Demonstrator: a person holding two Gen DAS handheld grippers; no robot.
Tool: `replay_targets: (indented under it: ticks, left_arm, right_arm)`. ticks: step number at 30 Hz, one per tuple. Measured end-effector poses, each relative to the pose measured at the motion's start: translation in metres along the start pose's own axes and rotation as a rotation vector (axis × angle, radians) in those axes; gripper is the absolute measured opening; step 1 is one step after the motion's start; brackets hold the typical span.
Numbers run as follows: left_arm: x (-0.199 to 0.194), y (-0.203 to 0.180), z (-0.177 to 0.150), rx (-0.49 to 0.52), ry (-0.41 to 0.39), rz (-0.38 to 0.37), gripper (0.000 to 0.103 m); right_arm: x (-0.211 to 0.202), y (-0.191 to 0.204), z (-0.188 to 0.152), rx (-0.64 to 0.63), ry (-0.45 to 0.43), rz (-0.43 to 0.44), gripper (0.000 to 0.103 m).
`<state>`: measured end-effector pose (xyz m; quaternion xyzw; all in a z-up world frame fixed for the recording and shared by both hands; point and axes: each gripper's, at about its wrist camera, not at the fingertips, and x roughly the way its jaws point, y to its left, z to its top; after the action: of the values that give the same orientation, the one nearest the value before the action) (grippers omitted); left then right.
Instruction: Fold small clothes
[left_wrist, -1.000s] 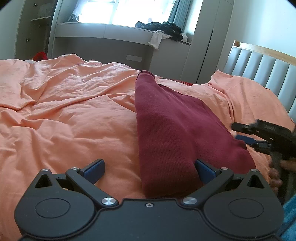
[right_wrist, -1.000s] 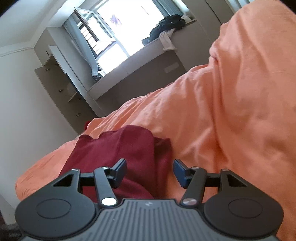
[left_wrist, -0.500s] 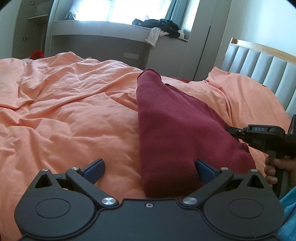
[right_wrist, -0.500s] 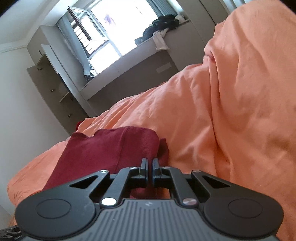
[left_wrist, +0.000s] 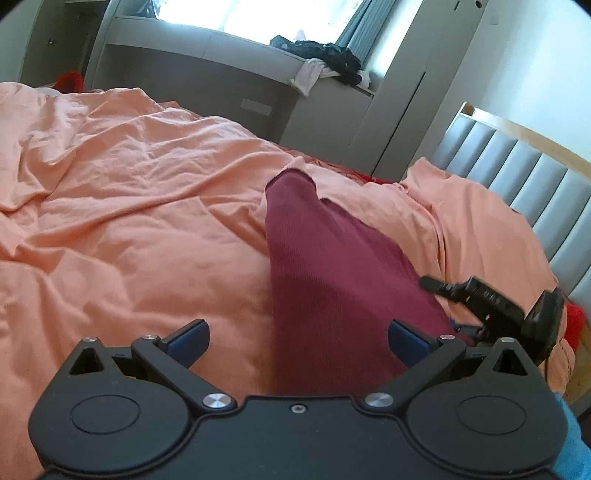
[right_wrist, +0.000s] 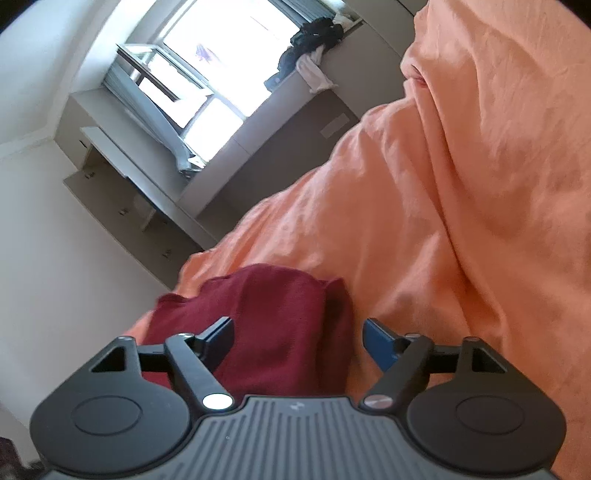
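A dark red knit garment (left_wrist: 328, 280) lies folded in a long strip on the orange bedspread (left_wrist: 129, 229). My left gripper (left_wrist: 298, 338) is open, its jaws wide apart over the near end of the strip. My right gripper (right_wrist: 298, 338) is open and empty, its jaws either side of the garment's edge (right_wrist: 273, 321). The right gripper also shows in the left wrist view (left_wrist: 480, 302), at the garment's right side.
A grey padded headboard (left_wrist: 528, 184) stands at the right. A window bench (left_wrist: 229, 77) with dark clothes (left_wrist: 332, 59) runs along the far wall. The bedspread bulges high at the right in the right wrist view (right_wrist: 480, 177). A red item (left_wrist: 70, 79) lies far left.
My right gripper was open, shut half a second ago, and has opened again. The left gripper has stayed open and tilted; its view has shifted.
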<state>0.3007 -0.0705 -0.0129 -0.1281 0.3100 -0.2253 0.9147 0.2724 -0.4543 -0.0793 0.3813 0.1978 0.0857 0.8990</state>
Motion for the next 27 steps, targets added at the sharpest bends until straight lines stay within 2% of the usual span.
replay_targets:
  ticks: [3,7,8,10,13,15,22,27]
  left_arm:
    - [0.012,0.000,0.007,0.012,0.036,0.004,0.103]
    - [0.021,0.002,0.007,0.045,0.059,0.004,0.103]
    - [0.021,0.003,0.006,0.052,0.059,0.002,0.103]
    - [0.020,0.005,0.004,0.065,0.054,-0.001,0.103]
    - [0.022,0.006,0.005,0.066,0.060,-0.002,0.103]
    - [0.023,0.006,0.008,0.062,0.070,-0.003,0.103]
    - [0.029,0.003,0.012,0.083,0.102,0.002,0.103]
    - [0.030,-0.004,0.013,0.120,0.117,0.037,0.103]
  right_arm:
    - [0.010,-0.006,-0.001,0.010,0.026,-0.014,0.084]
    - [0.012,-0.007,-0.006,0.020,0.088,0.064,0.085]
    - [0.012,-0.003,-0.009,0.004,0.096,0.069,0.083]
    - [0.009,0.004,-0.013,-0.033,0.087,0.052,0.070]
    - [0.005,0.012,-0.018,-0.053,0.073,0.052,0.058]
    - [0.004,0.014,-0.017,-0.058,0.070,0.053,0.055]
    - [0.004,0.010,-0.016,-0.007,0.078,0.059,0.061]
    - [0.005,0.014,-0.018,-0.021,0.069,0.042,0.060]
